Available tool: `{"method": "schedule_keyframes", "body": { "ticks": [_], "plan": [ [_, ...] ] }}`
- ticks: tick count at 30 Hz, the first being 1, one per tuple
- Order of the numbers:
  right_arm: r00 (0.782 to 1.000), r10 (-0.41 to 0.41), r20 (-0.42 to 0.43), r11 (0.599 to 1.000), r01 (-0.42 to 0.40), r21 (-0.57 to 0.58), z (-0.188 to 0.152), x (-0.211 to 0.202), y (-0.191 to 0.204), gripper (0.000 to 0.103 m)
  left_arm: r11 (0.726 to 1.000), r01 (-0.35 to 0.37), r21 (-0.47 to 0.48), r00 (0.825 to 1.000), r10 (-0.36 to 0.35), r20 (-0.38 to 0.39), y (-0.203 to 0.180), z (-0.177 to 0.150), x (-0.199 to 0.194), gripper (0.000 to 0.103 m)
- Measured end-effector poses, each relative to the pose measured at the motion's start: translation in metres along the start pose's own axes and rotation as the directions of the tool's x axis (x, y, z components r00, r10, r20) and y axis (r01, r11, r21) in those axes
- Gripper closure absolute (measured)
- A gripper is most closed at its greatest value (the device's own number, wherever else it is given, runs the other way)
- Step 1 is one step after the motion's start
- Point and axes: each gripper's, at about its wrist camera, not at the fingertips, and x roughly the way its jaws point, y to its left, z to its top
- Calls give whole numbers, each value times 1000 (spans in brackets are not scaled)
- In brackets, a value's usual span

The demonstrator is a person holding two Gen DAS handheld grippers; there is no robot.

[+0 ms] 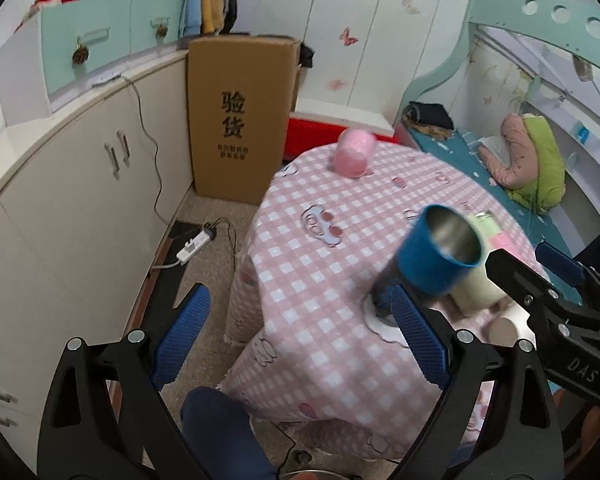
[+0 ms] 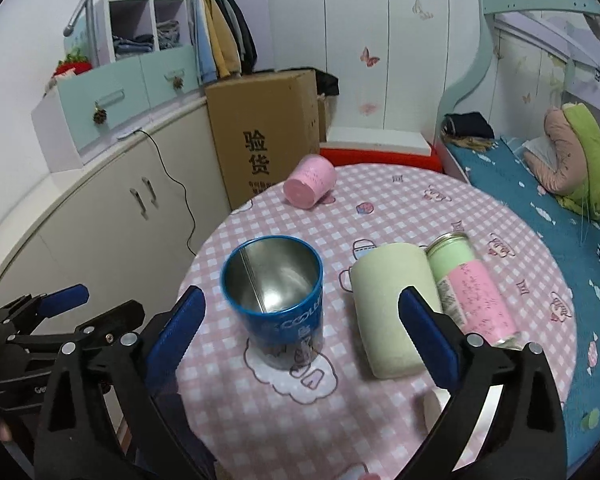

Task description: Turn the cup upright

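A blue metal cup (image 2: 276, 304) stands upright on the pink checked tablecloth (image 2: 380, 208), mouth up; it also shows in the left wrist view (image 1: 440, 252). My right gripper (image 2: 300, 332) is open, with the cup between and just ahead of its fingers, not touching. My left gripper (image 1: 300, 332) is open and empty at the table's left edge, its right finger (image 1: 416, 332) near the cup's base. A cream cup (image 2: 392, 312) lies on its side beside the blue cup. A pink cup (image 2: 310, 182) lies on its side at the far edge.
A green and pink bottle (image 2: 472, 292) lies next to the cream cup. A cardboard box (image 2: 268, 136) and white cabinets (image 1: 80, 200) stand to the left. A bed (image 2: 540, 208) runs along the right. A power strip (image 1: 196, 242) lies on the floor.
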Motion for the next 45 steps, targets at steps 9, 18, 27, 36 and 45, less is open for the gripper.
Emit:
{"method": "schedule_keyframes", "body": {
  "ticks": [9,18,27,36,45],
  "plan": [
    [992,-25,127,999,21,35,-6,-85,-17,8,997,-27,66,985,16,173,-43,-6,-71,11],
    [968,-53,247,999,53,10,-20,-162,-18,8,993,-34,112,949,-3,315,-75,-19,-129,9],
    [947,-55,317,998,54,12,-37,-204,-27,8,988,-49,144,918,-12,395,-96,-34,-164,9],
    [923,-78,377,997,75,24,-49,-234,-34,7,985,-58,163,887,-24,461,-113,-45,-187,9],
    [910,-87,406,996,79,37,-55,-248,-40,7,983,-67,172,868,-27,497,-121,-49,-199,9]
  ]
}}
